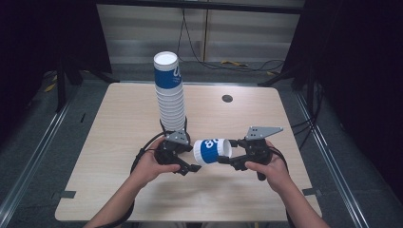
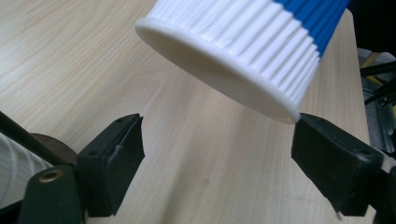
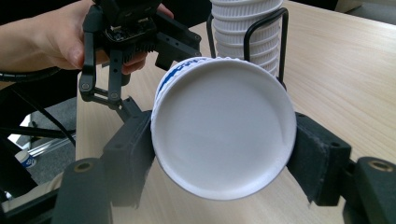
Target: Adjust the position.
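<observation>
A tall stack of upturned white and blue paper cups (image 1: 168, 90) stands in a black wire holder (image 3: 281, 46) at the table's middle. One cup (image 1: 211, 151) lies sideways in the air in front of it. My right gripper (image 1: 228, 157) is shut on this cup (image 3: 219, 149) near its base, which faces its camera, with a jaw pressed on either side. My left gripper (image 1: 190, 159) is open just left of the cup. In the left gripper view the cup's ribbed mouth (image 2: 243, 42) hangs above the gap between the spread jaws, touching neither.
The wooden table (image 1: 119, 142) has a round cable hole (image 1: 227, 98) at the back right. The stack (image 3: 243, 28) stands close behind both grippers. Cables trail from the grippers toward the person, and dark floor and rails surround the table.
</observation>
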`<act>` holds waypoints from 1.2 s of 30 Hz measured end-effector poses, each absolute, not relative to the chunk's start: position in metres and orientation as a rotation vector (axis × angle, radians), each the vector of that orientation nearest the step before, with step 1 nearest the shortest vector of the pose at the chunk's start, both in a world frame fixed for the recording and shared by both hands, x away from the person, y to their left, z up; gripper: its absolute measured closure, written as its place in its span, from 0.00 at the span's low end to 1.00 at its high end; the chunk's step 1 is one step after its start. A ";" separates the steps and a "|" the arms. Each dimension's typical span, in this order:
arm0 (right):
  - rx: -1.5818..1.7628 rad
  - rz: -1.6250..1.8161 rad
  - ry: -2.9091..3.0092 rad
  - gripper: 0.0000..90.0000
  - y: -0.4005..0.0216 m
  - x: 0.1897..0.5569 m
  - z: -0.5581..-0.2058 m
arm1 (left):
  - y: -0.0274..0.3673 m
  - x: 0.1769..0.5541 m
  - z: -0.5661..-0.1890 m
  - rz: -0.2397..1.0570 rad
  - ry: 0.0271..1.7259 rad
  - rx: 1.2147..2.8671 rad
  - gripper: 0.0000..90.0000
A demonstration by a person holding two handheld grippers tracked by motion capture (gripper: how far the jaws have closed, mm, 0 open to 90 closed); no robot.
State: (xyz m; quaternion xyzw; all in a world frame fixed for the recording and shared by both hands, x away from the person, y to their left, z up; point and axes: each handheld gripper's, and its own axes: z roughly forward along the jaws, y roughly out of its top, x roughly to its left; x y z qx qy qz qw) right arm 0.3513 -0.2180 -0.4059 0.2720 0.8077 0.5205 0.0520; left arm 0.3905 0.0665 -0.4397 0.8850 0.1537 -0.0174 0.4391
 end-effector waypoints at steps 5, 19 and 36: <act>0.829 1.592 2.459 0.32 -0.218 0.352 -0.406 | 0.066 0.390 -0.442 -0.061 0.380 2.177 0.19; 0.838 1.605 2.483 0.32 -0.218 0.354 -0.408 | 0.061 0.391 -0.441 -0.031 0.328 2.172 0.18; 0.832 1.593 2.510 0.32 -0.216 0.355 -0.407 | 0.059 0.393 -0.436 0.014 0.289 2.188 0.17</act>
